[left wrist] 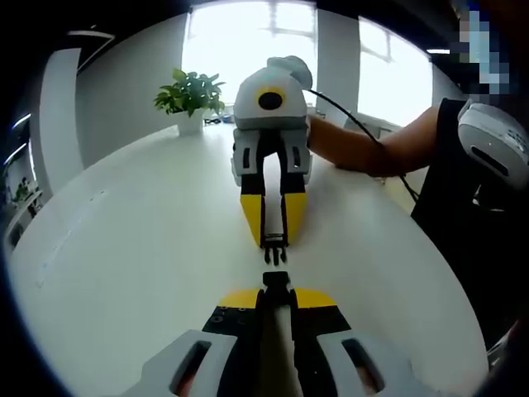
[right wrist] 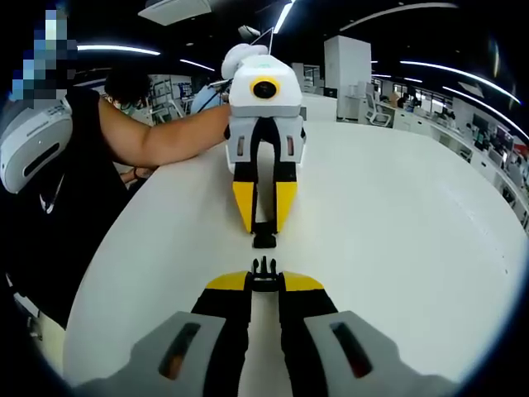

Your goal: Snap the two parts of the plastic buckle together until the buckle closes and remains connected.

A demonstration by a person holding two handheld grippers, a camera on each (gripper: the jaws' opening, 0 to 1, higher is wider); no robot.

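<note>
Left gripper [left wrist: 276,291]: seen from its own camera, yellow-tipped jaws drawn close together and clenched on the socket half of the buckle [left wrist: 276,281], a small black piece that juts just past the jaw tips. Right gripper [left wrist: 274,234], in the same view: directly ahead and facing back, jaws likewise clenched on the pronged half of the buckle [left wrist: 274,251], whose black prongs point toward the socket half. The two halves sit in line, tip to tip, near each other but apart, a narrow strip of table showing between them. Table [left wrist: 132,248]: white, round-edged, under both grippers. Potted plant [left wrist: 190,98]: green leaves in a white pot, at the far edge of the table, beyond the right gripper and off to its side. Arm [left wrist: 372,145]: a person's forearm, reaching in behind the right gripper. From the right gripper view, the pronged half [right wrist: 264,270] sticks out between that gripper's own yellow tips [right wrist: 264,283], and the opposite gripper [right wrist: 264,219] holds the socket half [right wrist: 264,240] just ahead of it, a gap between.
</note>
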